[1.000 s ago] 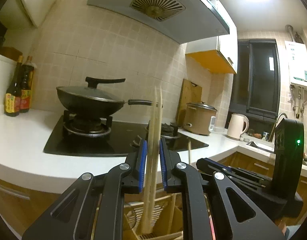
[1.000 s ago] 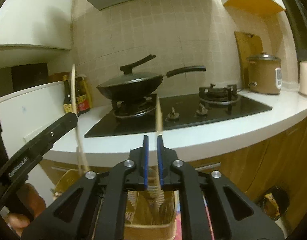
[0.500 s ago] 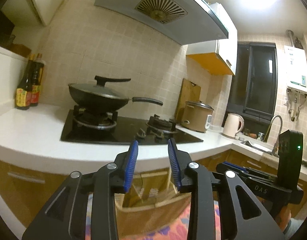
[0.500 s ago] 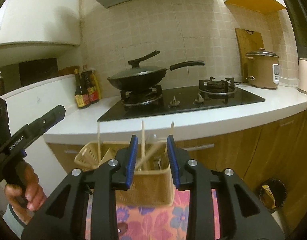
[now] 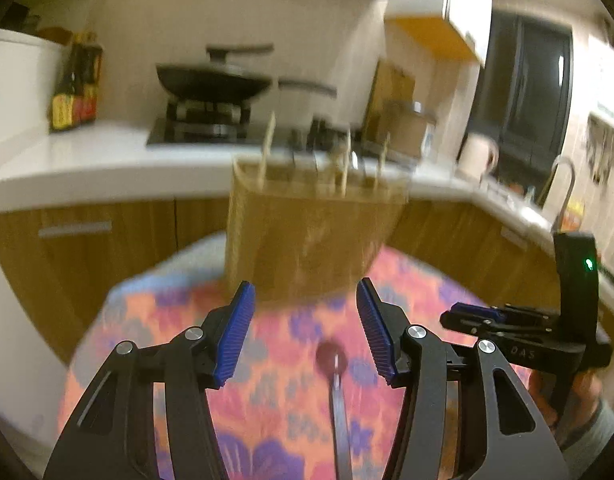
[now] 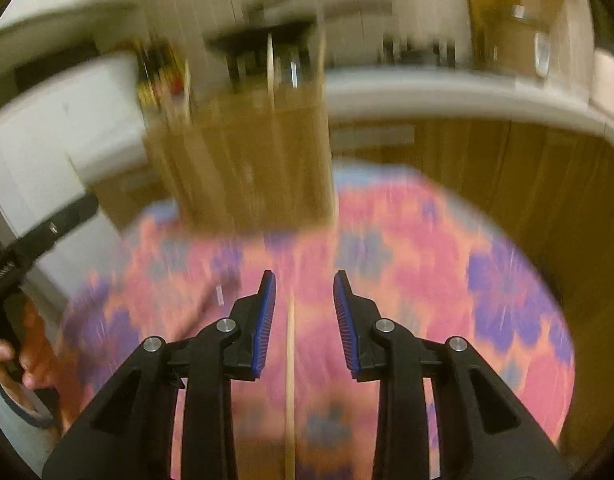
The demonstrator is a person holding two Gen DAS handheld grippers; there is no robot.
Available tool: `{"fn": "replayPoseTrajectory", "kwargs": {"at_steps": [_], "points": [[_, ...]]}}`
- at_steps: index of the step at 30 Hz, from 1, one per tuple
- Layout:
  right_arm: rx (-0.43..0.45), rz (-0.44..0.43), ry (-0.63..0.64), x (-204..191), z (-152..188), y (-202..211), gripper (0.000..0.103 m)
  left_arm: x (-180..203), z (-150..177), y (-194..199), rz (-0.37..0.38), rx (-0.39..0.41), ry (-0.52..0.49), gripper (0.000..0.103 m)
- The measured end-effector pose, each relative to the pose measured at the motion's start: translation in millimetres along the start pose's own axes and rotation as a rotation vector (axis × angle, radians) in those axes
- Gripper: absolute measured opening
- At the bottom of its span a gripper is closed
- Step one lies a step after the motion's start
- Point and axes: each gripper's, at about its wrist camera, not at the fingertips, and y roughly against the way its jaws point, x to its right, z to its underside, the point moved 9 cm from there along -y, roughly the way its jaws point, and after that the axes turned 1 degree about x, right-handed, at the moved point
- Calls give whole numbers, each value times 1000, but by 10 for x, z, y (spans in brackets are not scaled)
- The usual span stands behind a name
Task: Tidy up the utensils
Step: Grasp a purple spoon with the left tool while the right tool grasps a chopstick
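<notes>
Left wrist view shows the left tool [image 5: 305,330] with jaws just opening wide and empty over a spoon [image 5: 334,364] on the floral cloth [image 5: 167,320]. The right tool [image 6: 304,320], partly open and gripping nothing, straddles a chopstick [image 6: 290,380] (both pictures blurred). Each should centre on its piece and close before lifting toward the woven holder [image 5: 307,236] just beyond.

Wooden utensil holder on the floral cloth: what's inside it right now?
Several chopsticks and what look like metal utensil handles stick up above the rim of the utensil holder. Its solid walls hide their lower ends and anything shorter; motion blur prevents a count.
</notes>
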Motion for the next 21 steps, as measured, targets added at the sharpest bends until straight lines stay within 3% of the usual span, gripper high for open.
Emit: {"fn": "replayPoseTrajectory", "kwargs": {"at_steps": [3,8,11,16,21], "points": [[-175,-34,-50,-53,385,-159,27,46,251,-107,4,-111,-4,51],[-244,31,18,-149,589,-197,27,122,662,-343,17,-331,-52,49],[-295,49,39,-177,618,-273,27,153,807,-489,19,-443,-83,41],[-336,89,87,-227,544,-369,27,227,958,-670,-24,-554,-169,33],[-386,113,111,-223,503,-424,27,271,984,-748,-62,-593,-246,33]]}}
